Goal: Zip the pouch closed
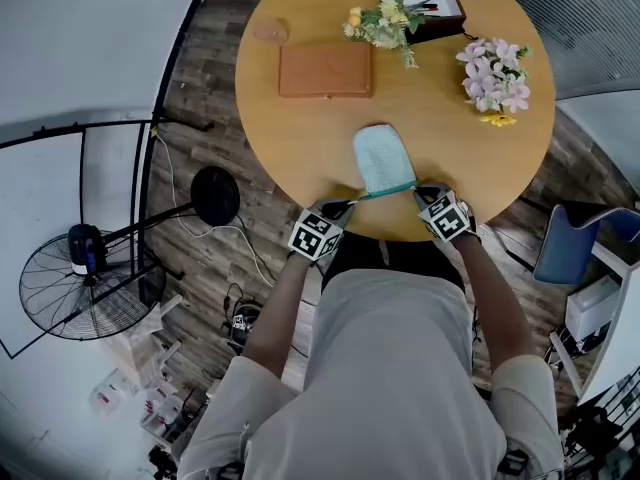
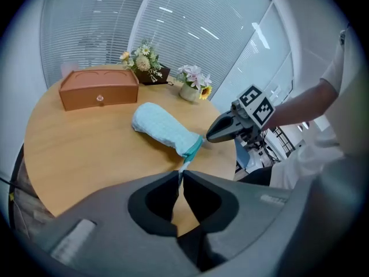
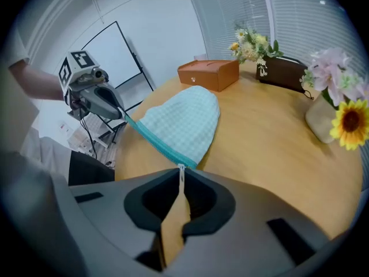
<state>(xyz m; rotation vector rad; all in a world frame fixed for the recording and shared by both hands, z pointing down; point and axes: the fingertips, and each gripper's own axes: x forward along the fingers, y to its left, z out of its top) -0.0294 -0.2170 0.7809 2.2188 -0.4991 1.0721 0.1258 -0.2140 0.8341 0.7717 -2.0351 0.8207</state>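
I am working at a round wooden table (image 1: 300, 138), and the pale blue pouch (image 1: 381, 156) is lying flat on it near the edge closest to me, its rounded end pointing away and its teal zip (image 1: 385, 192) running across the end that faces me. My left gripper (image 2: 180, 175) is pressing its two fingers together on a thin tab (image 2: 185, 163) of tape that sticks out past the zip's left end (only a sliver of it is showing between the tips). My right gripper (image 3: 180, 172) is pinching the small zip pull (image 3: 181, 167) at the zip's right end, its fingers all but touching around that little piece. Both grippers are angling down toward the table, and the zip is stretching in a straight line between them. Whether the teeth are meeting all the way along, I cannot tell. Further back on the table a brown wooden box (image 1: 325, 69) is sitting well apart from the pouch, with yellow flowers (image 1: 381, 23) and a dark tray (image 1: 424, 8) beyond it and pink flowers (image 1: 495, 76) off to the right. A fan (image 1: 75, 283) is standing on the floor at my left.
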